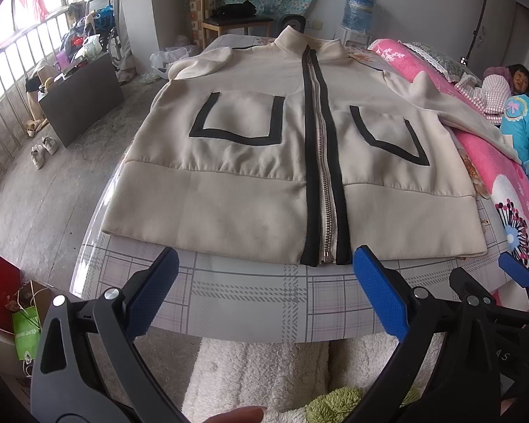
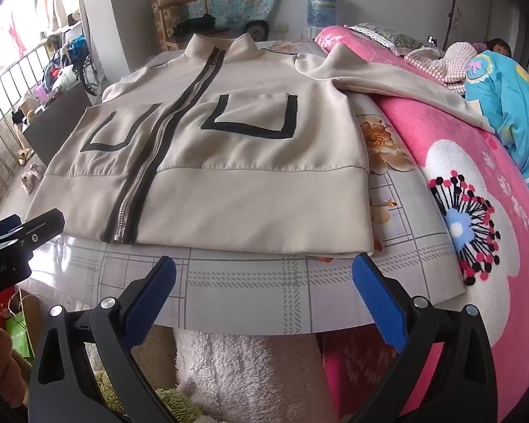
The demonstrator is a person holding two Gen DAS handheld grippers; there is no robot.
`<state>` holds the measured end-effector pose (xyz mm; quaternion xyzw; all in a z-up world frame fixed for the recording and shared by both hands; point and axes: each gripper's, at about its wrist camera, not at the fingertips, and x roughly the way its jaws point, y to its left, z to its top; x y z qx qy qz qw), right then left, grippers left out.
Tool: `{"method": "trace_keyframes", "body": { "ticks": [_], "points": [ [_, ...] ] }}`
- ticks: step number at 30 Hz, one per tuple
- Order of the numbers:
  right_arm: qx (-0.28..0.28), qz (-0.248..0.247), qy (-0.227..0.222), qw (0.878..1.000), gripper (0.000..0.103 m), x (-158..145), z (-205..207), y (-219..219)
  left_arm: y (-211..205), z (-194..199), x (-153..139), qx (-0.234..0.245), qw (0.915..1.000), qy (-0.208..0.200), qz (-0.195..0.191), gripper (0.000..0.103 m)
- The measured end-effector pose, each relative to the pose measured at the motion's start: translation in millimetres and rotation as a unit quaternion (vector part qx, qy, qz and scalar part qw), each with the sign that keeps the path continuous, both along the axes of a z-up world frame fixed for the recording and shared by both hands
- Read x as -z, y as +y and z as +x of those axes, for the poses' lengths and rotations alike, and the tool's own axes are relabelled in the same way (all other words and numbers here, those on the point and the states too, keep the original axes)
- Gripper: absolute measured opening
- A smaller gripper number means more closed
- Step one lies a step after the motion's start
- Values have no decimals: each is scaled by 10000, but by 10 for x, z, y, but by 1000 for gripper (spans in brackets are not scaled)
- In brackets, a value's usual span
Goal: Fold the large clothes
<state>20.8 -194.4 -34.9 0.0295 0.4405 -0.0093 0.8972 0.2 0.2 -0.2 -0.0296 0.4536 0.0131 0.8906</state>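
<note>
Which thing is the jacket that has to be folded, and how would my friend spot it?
Find the table with the grey checked cloth, beside the pink flowered blanket. The jacket lies flat on it, front up, collar farthest away. It is the only cream thing with a black-edged zipper down its middle and two black-outlined pockets.

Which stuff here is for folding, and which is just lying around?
For the job:
- cream zip-up jacket with black trim
- left gripper with blue pads, open
- right gripper with blue pads, open
- table with checked cloth

Just lying about:
- pink flowered blanket
- wooden chair
- blue water bottle
- pale shoes on the floor
</note>
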Motion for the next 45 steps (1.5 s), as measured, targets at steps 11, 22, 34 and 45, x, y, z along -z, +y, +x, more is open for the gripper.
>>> {"method": "trace_keyframes", "body": {
  "ticks": [11, 22, 34, 45],
  "points": [
    [-5, -17, 15, 10000, 98, -8, 18, 20, 38, 11, -15, -14, 10000, -14, 25, 96],
    [-15, -32, 17, 10000, 98, -3, 22, 30, 70, 8, -44, -23, 10000, -28, 36, 96],
    [15, -32, 1, 10000, 98, -4, 28, 33, 78, -15, -38, -43, 10000, -44, 62, 96],
    [11, -41, -3, 10000, 98, -18, 36, 44, 106, -9, -58, -77, 9999, -76, 107, 96]
  ]
}}
